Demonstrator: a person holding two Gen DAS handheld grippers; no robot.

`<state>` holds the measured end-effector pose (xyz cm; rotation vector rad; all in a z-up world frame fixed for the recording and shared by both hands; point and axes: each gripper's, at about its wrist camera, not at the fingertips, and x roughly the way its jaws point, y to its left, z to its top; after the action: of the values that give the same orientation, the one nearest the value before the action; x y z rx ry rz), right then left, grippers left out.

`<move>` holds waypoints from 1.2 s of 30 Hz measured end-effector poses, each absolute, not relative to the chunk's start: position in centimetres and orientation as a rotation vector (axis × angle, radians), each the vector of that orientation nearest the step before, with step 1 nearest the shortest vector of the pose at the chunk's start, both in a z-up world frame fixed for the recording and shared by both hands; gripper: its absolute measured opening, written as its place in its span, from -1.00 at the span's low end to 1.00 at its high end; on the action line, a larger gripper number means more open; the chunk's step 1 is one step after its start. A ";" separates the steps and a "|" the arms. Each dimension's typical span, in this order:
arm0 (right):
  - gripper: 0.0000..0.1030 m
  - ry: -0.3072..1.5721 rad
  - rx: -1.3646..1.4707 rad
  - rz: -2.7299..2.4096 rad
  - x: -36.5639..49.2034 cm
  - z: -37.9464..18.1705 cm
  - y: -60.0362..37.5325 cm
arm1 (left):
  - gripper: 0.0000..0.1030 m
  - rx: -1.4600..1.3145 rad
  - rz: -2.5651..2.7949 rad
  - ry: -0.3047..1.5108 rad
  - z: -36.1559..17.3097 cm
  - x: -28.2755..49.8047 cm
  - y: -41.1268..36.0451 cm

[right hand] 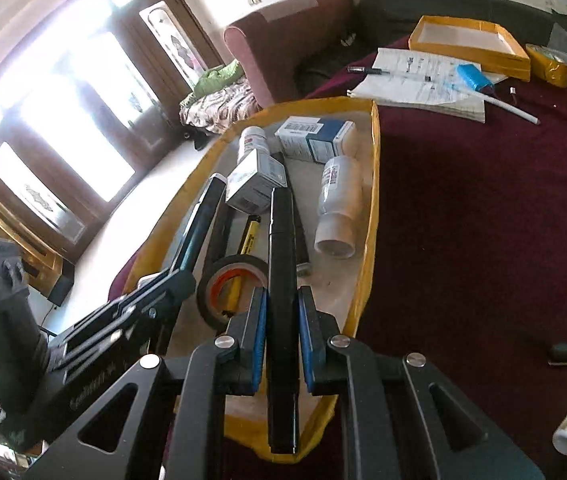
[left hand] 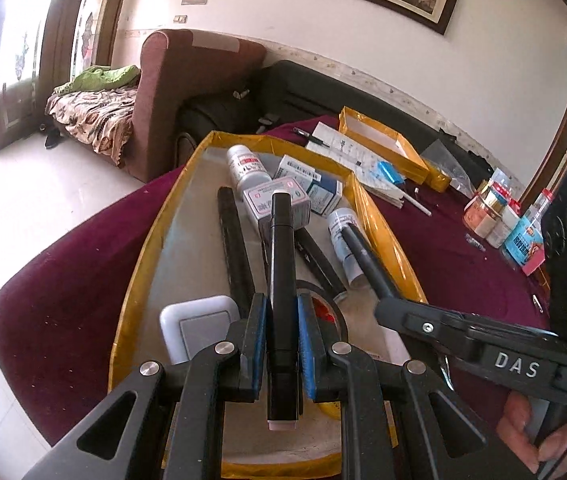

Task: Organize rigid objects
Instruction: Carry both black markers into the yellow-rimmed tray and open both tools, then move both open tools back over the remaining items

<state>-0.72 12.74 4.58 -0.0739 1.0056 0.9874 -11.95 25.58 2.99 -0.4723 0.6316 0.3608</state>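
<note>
Clamping seen on both sides: left gripper [left hand: 279, 320] fingers [left hand: 257, 328] pressed on black marker [left hand: 281, 272], right gripper [right hand: 281, 340] fingers [right hand: 258, 336] on second black marker [right hand: 282, 280]. Both markers held above yellow tray [left hand: 379, 224] on maroon counter [left hand: 63, 280], among bottles, boxes, tape roll [right hand: 231, 276].

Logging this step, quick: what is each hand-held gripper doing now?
Left hand-held gripper: closed on a black marker.
Right hand-held gripper: closed on another black marker.
</note>
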 end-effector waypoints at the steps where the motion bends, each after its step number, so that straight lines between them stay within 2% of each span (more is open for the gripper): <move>1: -0.72 1.014 -0.073 0.989 -0.6 4.3 13.1 | -0.71 -0.471 0.361 0.636 2.9 -11.9 25.5; 21: -0.72 0.888 -0.121 1.006 -3.2 3.9 13.3 | -0.71 -0.422 0.381 0.652 2.2 -11.2 24.2; 26: -0.65 0.885 -0.121 1.024 -3.1 4.0 13.3 | -0.70 -0.429 0.386 0.653 2.1 -11.3 24.2; 29: -0.57 0.892 -0.106 1.040 -3.0 4.1 13.2 | -0.67 -0.428 0.389 0.650 2.2 -11.6 24.2; 36: -0.53 0.894 -0.056 1.041 -2.5 5.1 12.2 | -0.51 -0.418 0.390 0.625 3.7 -12.3 23.8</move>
<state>-2.50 12.18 5.06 -0.0561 0.8944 1.0410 -12.30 23.84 3.73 -0.4181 0.6245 0.3895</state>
